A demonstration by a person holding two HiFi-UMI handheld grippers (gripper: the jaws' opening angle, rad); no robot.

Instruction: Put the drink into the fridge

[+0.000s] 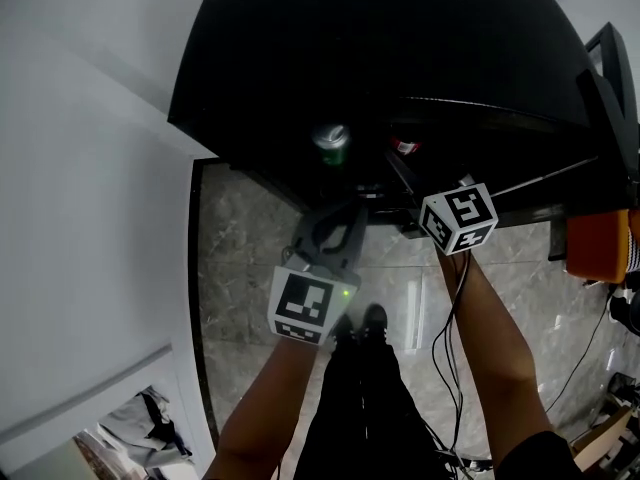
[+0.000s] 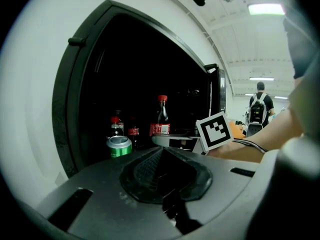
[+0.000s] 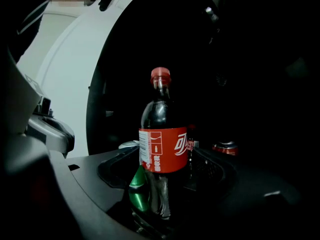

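A cola bottle (image 3: 163, 149) with a red cap and red label stands upright between the jaws of my right gripper (image 3: 165, 159), which is shut on it. In the head view that gripper (image 1: 418, 176) reaches into the dark fridge (image 1: 420, 48), and only the red of the bottle (image 1: 404, 148) shows. The left gripper view shows the same bottle (image 2: 161, 119) raised inside the opening. A green can (image 2: 119, 146) stands at the fridge's front left. My left gripper (image 2: 161, 150) is shut on nothing, just outside and right of the can (image 1: 331, 144).
Two small red-capped bottles (image 2: 116, 126) stand behind the green can, and a red can (image 3: 226, 147) sits deeper right. A white wall (image 1: 80, 218) flanks the fridge on the left. A person with a backpack (image 2: 258, 109) stands far off. Marble floor (image 1: 240, 258) lies below.
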